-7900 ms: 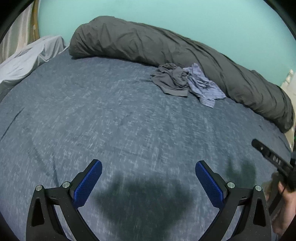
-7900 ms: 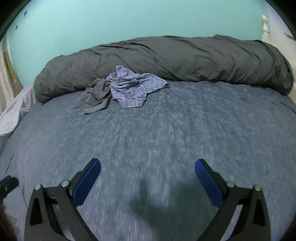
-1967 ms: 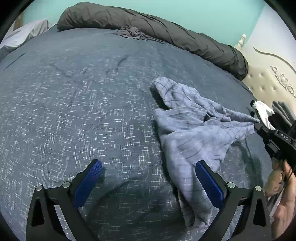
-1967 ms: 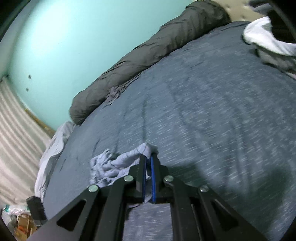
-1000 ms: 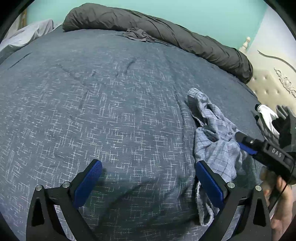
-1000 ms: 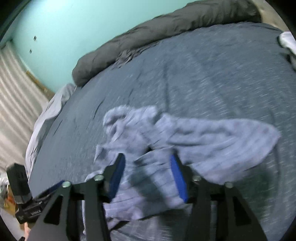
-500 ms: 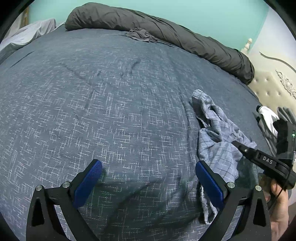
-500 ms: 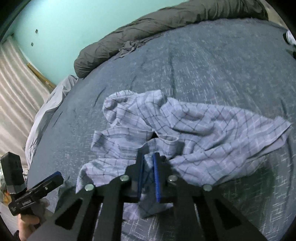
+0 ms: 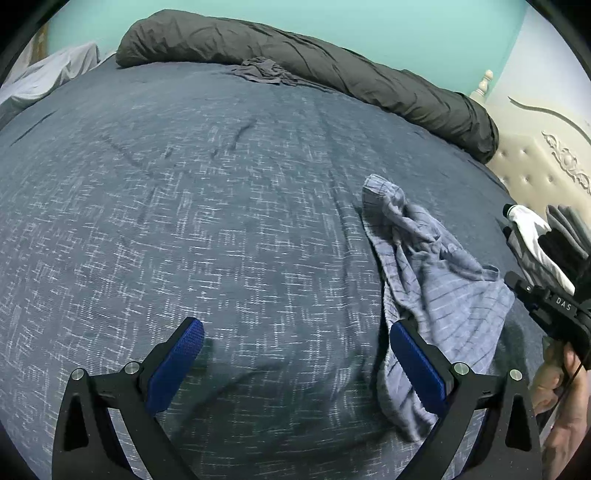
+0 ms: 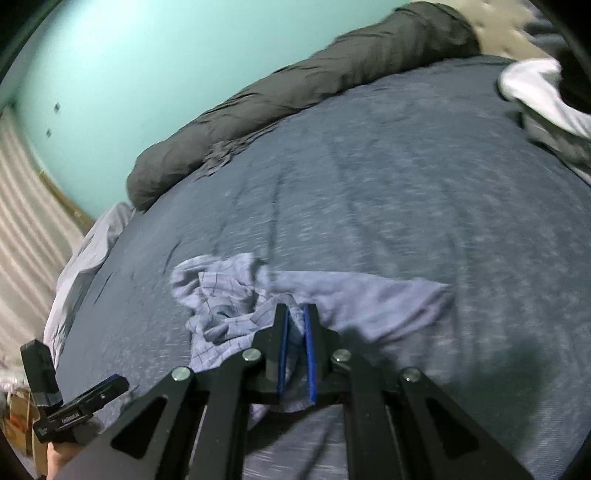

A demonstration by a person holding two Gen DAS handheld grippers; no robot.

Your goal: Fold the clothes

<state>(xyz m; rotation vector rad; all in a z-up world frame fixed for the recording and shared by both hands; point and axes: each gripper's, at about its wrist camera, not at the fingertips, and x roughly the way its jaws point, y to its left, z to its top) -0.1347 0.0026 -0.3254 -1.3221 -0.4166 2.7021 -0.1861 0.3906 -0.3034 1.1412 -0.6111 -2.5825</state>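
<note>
The right gripper (image 10: 295, 325) points down at a slant toward the bed, its jaws pressed narrow on a bunched fold of the checked blue garment (image 10: 332, 295). The cloth fills the slim gap between the blue pads (image 10: 309, 354). In the left wrist view the same gripper's black body (image 9: 550, 306) shows at the right edge, with the person's bare hand (image 9: 565, 398) below it.

The left gripper (image 9: 295, 354) hangs over the bed, tilted downward, its jaws spread wide with nothing between them. Its right-side pad (image 9: 415, 362) overlaps the garment's near edge (image 9: 436, 291) in view; whether it touches the cloth cannot be told.

The garment lies crumpled on the dark blue flecked bedcover (image 9: 184, 203), toward the side of the bed near the cream tufted headboard (image 9: 535, 162). A long dark grey rolled duvet (image 9: 332, 70) runs along the far edge against a turquoise wall (image 9: 369, 22), and a second, grey garment (image 9: 262, 70) rests against it. A white and dark pile of clothes (image 9: 532, 225) sits by the headboard. Pale bedding (image 9: 48, 74) is bunched at the far left corner.
</note>
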